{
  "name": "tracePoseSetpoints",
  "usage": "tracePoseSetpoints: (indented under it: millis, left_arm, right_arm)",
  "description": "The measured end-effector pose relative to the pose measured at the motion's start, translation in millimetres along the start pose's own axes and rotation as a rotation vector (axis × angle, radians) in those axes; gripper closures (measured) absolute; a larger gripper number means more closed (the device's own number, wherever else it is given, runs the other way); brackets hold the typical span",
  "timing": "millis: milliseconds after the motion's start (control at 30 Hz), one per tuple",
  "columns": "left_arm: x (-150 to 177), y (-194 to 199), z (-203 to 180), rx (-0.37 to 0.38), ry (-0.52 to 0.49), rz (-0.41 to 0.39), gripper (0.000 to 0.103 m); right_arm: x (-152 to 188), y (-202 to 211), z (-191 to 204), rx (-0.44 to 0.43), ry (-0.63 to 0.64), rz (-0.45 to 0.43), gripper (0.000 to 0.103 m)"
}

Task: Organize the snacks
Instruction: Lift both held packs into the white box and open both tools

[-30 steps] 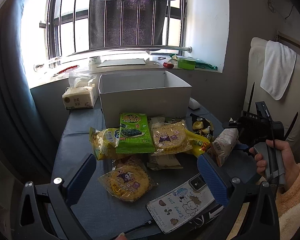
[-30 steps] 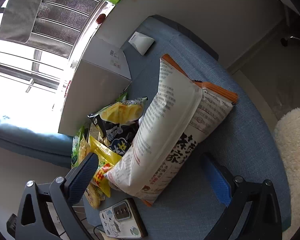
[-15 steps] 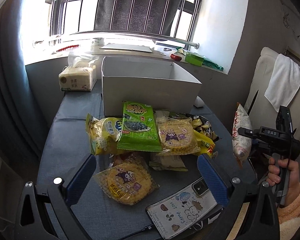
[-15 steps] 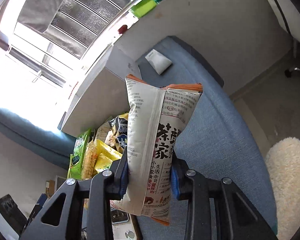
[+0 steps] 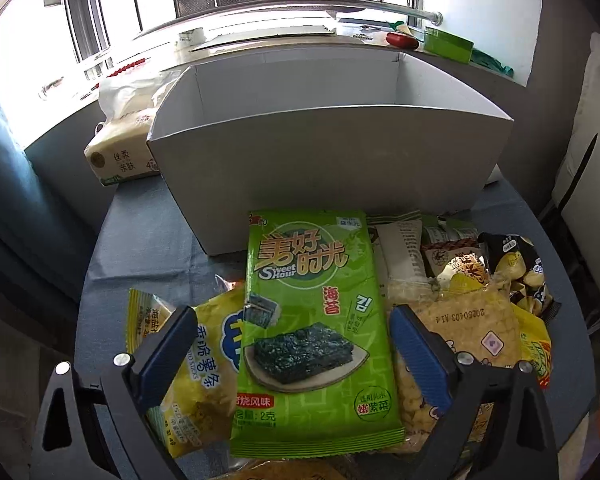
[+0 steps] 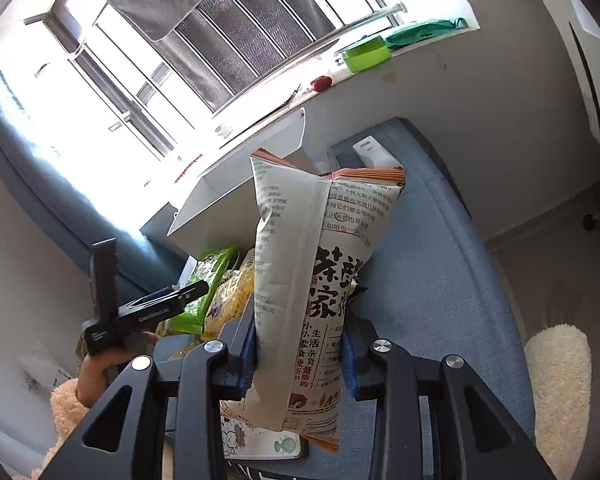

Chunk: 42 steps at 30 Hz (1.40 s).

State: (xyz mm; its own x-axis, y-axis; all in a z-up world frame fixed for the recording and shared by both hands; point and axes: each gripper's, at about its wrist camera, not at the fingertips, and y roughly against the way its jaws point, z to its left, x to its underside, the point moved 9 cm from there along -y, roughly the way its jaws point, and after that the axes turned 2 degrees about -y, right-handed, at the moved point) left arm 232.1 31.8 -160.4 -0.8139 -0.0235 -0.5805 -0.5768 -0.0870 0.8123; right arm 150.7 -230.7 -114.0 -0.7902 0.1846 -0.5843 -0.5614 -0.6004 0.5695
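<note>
A green seaweed packet [image 5: 312, 320] lies on top of a snack pile on the blue table, in front of an open white box [image 5: 340, 152]. My left gripper [image 5: 290, 316] hangs low over it, jaws closing. The packet lies between the blue fingers and the pads do not press on it. The left finger [image 5: 168, 344] is over a yellow chip packet [image 5: 204, 364]. A pale corn snack packet [image 5: 472, 328] lies under the right finger. My right gripper [image 6: 298, 348] is shut on a white-and-orange snack bag [image 6: 324, 264], held upright above the table. The white box [image 6: 220, 216] stands behind the bag.
A tissue pack [image 5: 120, 152] sits left of the box. A black-and-yellow packet [image 5: 516, 264] lies at the pile's right. A phone [image 6: 260, 440] lies below the held bag, a small white device [image 6: 370, 152] at the table's far end. A fluffy seat [image 6: 556, 380] is beside the table.
My left gripper has moved forward and down over the pile and now straddles the green packet. My right gripper has shut on the white-and-orange bag and lifted it upright off the table.
</note>
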Motion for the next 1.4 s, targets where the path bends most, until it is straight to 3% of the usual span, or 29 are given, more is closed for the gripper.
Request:
tracePoseSetpoints:
  millis: [67,100,200,533,667,733,833,900,967,1100,1233,1400]
  left_arm:
    - [2.0,-2.9,-2.0,-0.009,-0.017,0.004,0.015]
    - [3.0,-4.6,-2.1,-0.025,-0.033,0.011,0.030]
    - [2.2,-1.4,-3.8,-0.007,-0.059,0.002,0.035]
    - [-31.0,86.5,17.0,0.144,0.055,-0.241,0.036]
    - [-63.3,102.6,31.9,0.069,0.059,-0.336,0.036]
    - [-84.3,99.3,34.8,0.109,0.071,-0.360,0.036]
    - [-115.2,91.2,48.5,0.093,0.087,-0.390,0.036]
    - [-132.6,83.3,56.1,0.120,0.104,-0.394,0.036]
    - [-147.6,74.2,60.3,0.085,0.087,-0.385,0.036]
    - [-169.3,52.1,59.1,0.094,0.069,-0.348,0.036]
    - [-186.4,24.3,64.9,0.124,0.112,-0.298,0.036]
    - [-196.1,-6.0,71.0,0.083,0.107,-0.254,0.030]
  right_arm:
    - [1.5,-0.9,-2.9,0.013,0.005,0.004,0.066]
    - [2.3,-2.4,-4.0,0.020,0.006,0.006,0.066]
    - [5.1,-7.9,-7.7,0.006,-0.019,0.025,0.066]
    - [-11.5,-7.2,9.6,0.005,0.051,0.005,0.066]
    - [-39.7,-16.4,37.3,-0.006,0.152,-0.012,0.066]
    - [-57.4,-25.2,54.2,-0.004,0.220,-0.023,0.066]
    - [-88.5,-43.1,75.8,-0.005,0.263,-0.032,0.066]
    - [-110.7,-58.4,91.0,-0.021,0.273,-0.026,0.066]
    - [-132.6,-74.8,103.4,-0.024,0.269,-0.024,0.066]
    - [-173.4,-112.7,118.6,-0.018,0.269,-0.034,0.065]
    - [-196.1,-166.6,112.2,0.041,0.239,0.051,0.065]
    - [-211.4,-219.7,101.6,0.130,0.274,0.117,0.065]
